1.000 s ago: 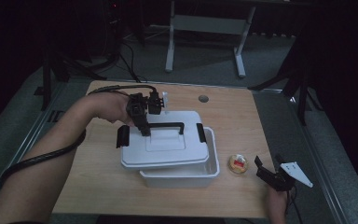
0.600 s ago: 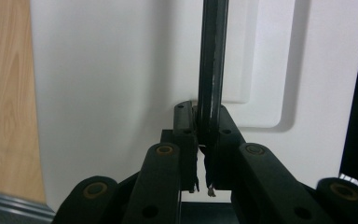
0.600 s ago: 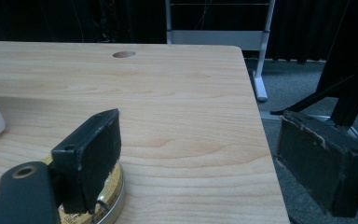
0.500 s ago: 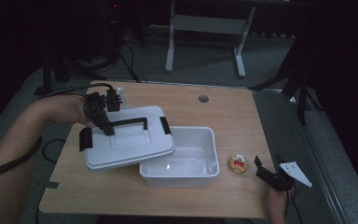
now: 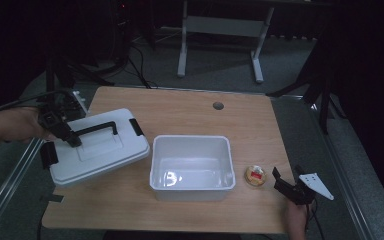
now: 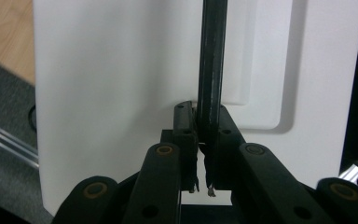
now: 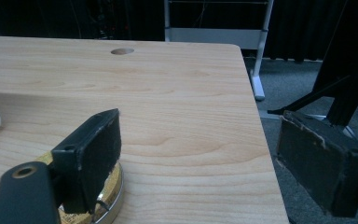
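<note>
A white lid (image 5: pixel 105 152) with a black handle (image 5: pixel 97 127) hangs tilted over the table's left side. My left gripper (image 5: pixel 73 141) is shut on that handle near its left end. In the left gripper view the jaws (image 6: pixel 203 140) pinch the black handle (image 6: pixel 210 70) against the white lid (image 6: pixel 121 70). The open white bin (image 5: pixel 190 187) stands mid-table, with nothing visible inside. A small round tin (image 5: pixel 255 176) lies to its right. My right gripper (image 5: pixel 286 186) rests open at the front right corner; its left pad (image 7: pixel 98 149) sits just beside the tin (image 7: pixel 109 196).
The wooden table (image 5: pixel 180 115) has a round cable hole (image 5: pixel 218 105) near its far edge. A metal frame (image 5: pixel 220 30) stands on the floor behind. The lid's left part reaches past the table's left edge, over a rail (image 5: pixel 15 175).
My left gripper carried the lid leftward, off the bin and over to the table's left side, which uncovered the bin. The right gripper stayed still.
</note>
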### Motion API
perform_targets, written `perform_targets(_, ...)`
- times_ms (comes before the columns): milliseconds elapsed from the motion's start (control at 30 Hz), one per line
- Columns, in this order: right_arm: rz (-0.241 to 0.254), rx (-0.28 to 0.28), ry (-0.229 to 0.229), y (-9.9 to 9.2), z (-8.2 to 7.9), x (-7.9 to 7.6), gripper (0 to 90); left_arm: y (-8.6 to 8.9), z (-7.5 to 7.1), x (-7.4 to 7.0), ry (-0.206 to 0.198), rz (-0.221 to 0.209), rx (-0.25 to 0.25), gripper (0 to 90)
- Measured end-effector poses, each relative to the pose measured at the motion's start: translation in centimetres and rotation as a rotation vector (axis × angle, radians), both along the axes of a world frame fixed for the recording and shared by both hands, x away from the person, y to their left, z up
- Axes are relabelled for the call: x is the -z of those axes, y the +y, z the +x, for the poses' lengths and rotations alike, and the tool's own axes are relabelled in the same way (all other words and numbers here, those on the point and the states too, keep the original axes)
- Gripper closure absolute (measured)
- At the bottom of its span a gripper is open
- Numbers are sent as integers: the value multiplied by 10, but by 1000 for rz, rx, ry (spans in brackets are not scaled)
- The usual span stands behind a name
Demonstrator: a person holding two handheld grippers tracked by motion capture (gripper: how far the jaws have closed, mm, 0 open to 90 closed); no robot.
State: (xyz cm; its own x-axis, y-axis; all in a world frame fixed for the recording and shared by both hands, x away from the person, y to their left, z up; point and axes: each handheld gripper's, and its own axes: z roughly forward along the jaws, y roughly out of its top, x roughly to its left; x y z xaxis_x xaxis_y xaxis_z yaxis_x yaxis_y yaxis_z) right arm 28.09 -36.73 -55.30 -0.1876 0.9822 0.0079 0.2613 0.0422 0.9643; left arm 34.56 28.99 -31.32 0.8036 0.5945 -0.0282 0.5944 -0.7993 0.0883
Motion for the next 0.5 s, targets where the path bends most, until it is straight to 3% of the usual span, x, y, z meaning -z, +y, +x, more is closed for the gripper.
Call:
perform_targets(167,2,2,-1,0,0,0,138,18,0,9,-4,-8,-54,830)
perform_targets(300,6,1,-3,0,0,0,137,27,5,27,-15,-19,-101,830)
perform_targets(500,6,1,0,0,0,0,137,29,15,63,-5,-61,-117,830)
